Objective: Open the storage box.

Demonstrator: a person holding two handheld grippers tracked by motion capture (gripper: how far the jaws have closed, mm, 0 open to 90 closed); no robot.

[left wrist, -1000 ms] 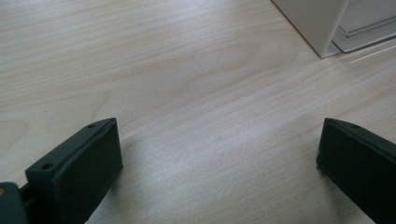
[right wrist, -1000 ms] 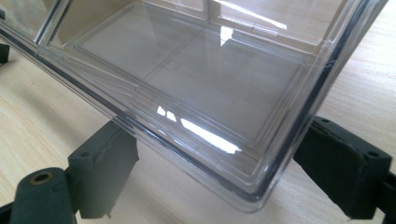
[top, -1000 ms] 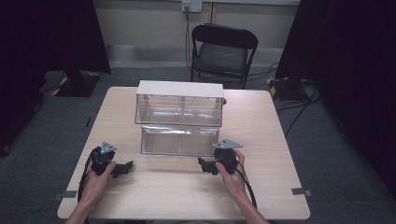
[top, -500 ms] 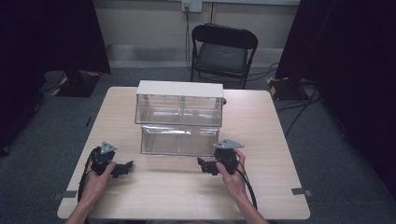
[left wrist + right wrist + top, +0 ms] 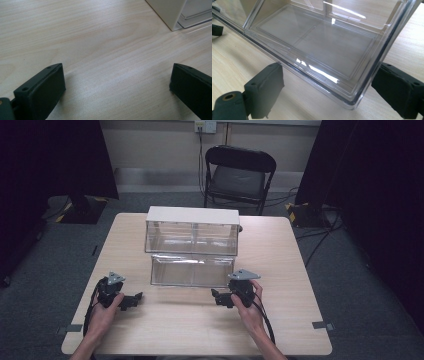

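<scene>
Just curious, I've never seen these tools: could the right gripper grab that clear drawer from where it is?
Probably yes. The right gripper is open, and a corner of the clear drawer already sits between its jaws, with only bare table around.

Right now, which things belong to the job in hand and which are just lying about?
In the job:
- clear drawer, pulled out
- white-topped drawer box
- right gripper, open at the drawer's corner
- left gripper, open

Lying about:
- folding chair
- floor cables
</scene>
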